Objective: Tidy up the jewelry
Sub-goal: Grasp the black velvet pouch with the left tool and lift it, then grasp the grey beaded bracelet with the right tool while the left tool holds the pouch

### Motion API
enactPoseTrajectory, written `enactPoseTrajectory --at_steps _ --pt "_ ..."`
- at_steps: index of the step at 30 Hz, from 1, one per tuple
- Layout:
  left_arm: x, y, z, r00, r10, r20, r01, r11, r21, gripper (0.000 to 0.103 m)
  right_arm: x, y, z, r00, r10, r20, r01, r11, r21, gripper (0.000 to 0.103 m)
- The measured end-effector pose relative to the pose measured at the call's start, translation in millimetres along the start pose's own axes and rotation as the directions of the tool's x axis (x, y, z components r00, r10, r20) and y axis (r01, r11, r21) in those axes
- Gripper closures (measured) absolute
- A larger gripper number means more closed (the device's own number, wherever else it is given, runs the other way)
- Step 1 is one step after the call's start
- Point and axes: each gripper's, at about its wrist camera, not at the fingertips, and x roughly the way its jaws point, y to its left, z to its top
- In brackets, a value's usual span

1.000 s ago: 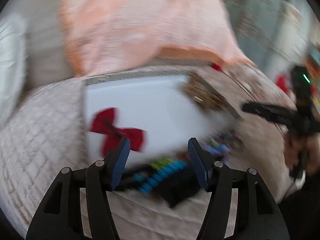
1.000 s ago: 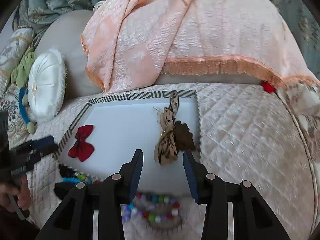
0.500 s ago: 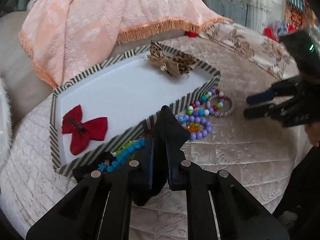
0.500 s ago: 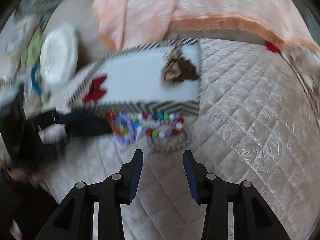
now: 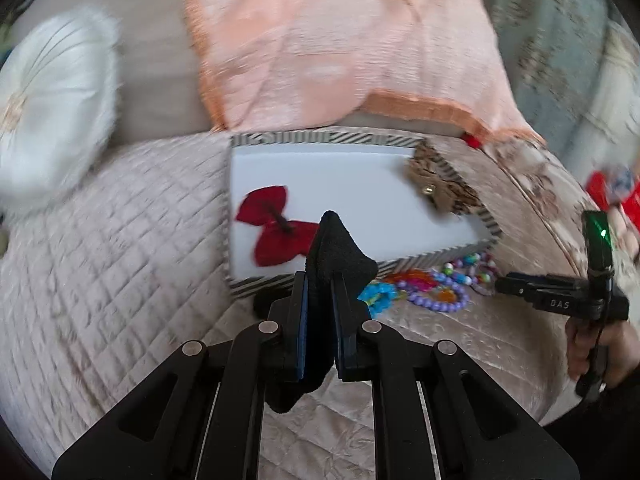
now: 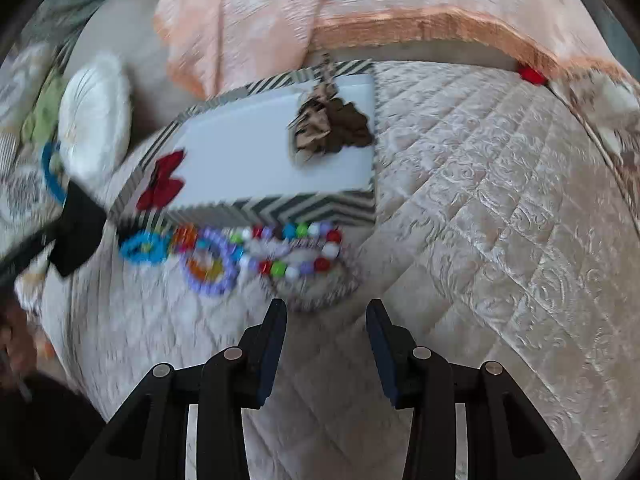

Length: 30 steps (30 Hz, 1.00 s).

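Observation:
My left gripper (image 5: 320,280) is shut on a black fabric bow (image 5: 336,252), held just above the quilt at the near rim of the striped tray (image 5: 440,256). Inside the tray lie a red bow (image 5: 276,224) and a leopard-print bow (image 5: 436,184). Several beaded bracelets (image 6: 296,252), a purple one (image 6: 208,268) and a blue one (image 6: 144,246) lie on the quilt along the tray's front edge. My right gripper (image 6: 326,320) is open and empty, hovering over the quilt just short of the bracelets. The right wrist view shows the black bow (image 6: 78,232) at the far left.
A peach fringed blanket (image 5: 340,48) is draped behind the tray. A round white cushion (image 5: 52,104) sits to its left. The beige quilted bedspread (image 6: 500,220) stretches away to the right. A person's hand (image 5: 592,344) holds the right gripper.
My left gripper went from open to shut on the black bow and swung left with it. The right gripper drew back from the tray and sank toward the bracelets.

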Motion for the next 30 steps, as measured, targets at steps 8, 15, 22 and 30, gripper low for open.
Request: enactPoseTrajectory --at_steps 8,15,22,30 --pt "-0.2 12.0 2.8 1.0 -0.005 0.028 0.007 0.998 -0.062 0.093 15.2 25.5 -3.6 0.993 -0.119 -0.011 0.116 0.982 -0.146 0.072" --pt "-0.2 1.5 6.6 0.998 0.001 0.059 0.0 1.0 -0.021 0.093 -10.5 24.3 -12.0 0.995 -0.103 0.006 0.102 0.971 -0.217 0.097" --pt "4.0 -3.8 6.6 0.998 -0.023 0.055 0.023 1.0 -0.009 0.093 -56.9 33.0 -10.1 0.99 -0.021 0.14 0.055 0.969 -0.242 0.097" --pt "13.7 -10.6 3.9 1.0 0.003 0.019 -0.003 1.0 0.011 0.093 -36.5 44.7 -8.7 0.993 -0.047 0.106 0.07 0.973 -0.221 0.097"
